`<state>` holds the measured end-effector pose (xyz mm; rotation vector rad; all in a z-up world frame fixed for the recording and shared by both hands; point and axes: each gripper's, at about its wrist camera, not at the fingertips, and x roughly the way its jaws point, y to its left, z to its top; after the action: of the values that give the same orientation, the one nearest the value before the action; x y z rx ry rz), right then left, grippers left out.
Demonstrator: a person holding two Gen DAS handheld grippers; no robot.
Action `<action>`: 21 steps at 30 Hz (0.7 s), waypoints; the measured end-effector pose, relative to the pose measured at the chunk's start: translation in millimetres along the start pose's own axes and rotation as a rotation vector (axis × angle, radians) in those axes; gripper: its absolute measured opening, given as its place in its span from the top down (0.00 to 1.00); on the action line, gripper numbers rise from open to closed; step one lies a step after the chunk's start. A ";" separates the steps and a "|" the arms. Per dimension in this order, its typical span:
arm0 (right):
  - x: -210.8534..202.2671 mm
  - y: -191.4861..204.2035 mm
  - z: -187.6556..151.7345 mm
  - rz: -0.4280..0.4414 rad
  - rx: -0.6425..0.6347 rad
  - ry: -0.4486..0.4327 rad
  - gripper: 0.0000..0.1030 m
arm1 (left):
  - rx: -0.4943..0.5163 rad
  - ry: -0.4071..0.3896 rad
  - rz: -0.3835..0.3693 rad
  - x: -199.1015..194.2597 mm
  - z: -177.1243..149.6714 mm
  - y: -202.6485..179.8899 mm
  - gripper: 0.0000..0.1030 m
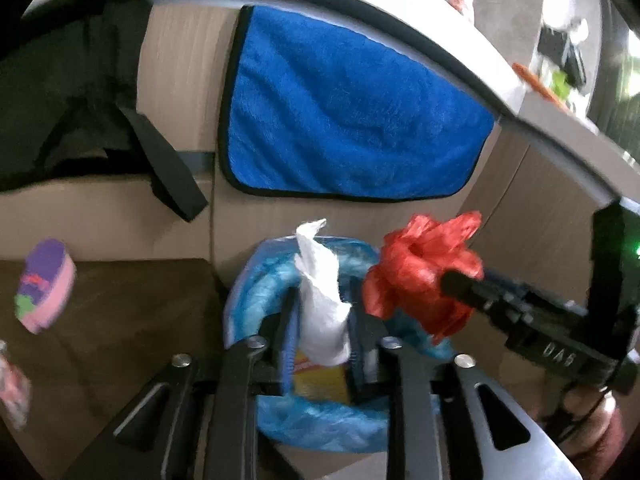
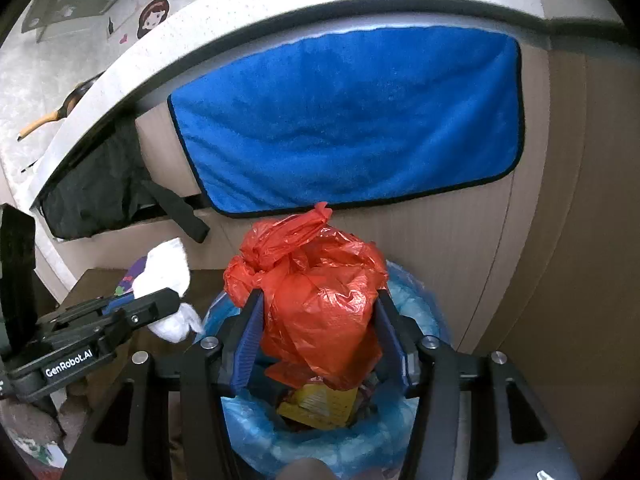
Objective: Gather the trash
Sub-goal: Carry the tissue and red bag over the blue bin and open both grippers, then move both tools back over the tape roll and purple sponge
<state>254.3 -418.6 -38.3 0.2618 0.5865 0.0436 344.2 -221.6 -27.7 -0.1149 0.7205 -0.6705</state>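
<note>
Below me, a bin [image 2: 320,436] lined with crinkled blue plastic holds a yellow wrapper [image 2: 320,402]; the rest inside is too shadowed to name. My right gripper [image 2: 320,332] hangs over it, fingers pressed on a crumpled red plastic bag [image 2: 316,300]. My left gripper [image 1: 325,320] hangs there too, fingers partly apart around a twisted white tissue [image 1: 322,304]; possibly loose, I cannot tell. A fuzzy blue towel [image 1: 344,112] hangs behind.

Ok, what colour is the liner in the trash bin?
Light blue liner, clearest in the right wrist view.
</note>
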 end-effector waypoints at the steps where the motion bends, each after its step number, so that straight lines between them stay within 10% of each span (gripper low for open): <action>1: 0.9 0.4 0.1 0.005 0.002 0.006 0.46 | -0.018 -0.001 -0.019 0.6 0.6 4.0 0.48; 2: 2.5 0.1 -0.6 0.000 0.007 0.007 0.44 | -0.026 -0.005 -0.025 0.6 0.8 6.5 0.35; 10: 0.6 -5.2 -5.0 -0.032 0.046 0.008 0.38 | -0.074 -0.039 0.032 -20.2 7.6 32.6 0.35; 21: -14.0 43.0 -1.6 0.011 -0.033 -0.027 0.38 | -0.113 -0.092 0.343 -122.2 -34.1 125.1 0.35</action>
<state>243.1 -378.4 -21.0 0.2330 0.5569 0.0606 320.6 -45.1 -23.5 -0.1217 0.6695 -0.2951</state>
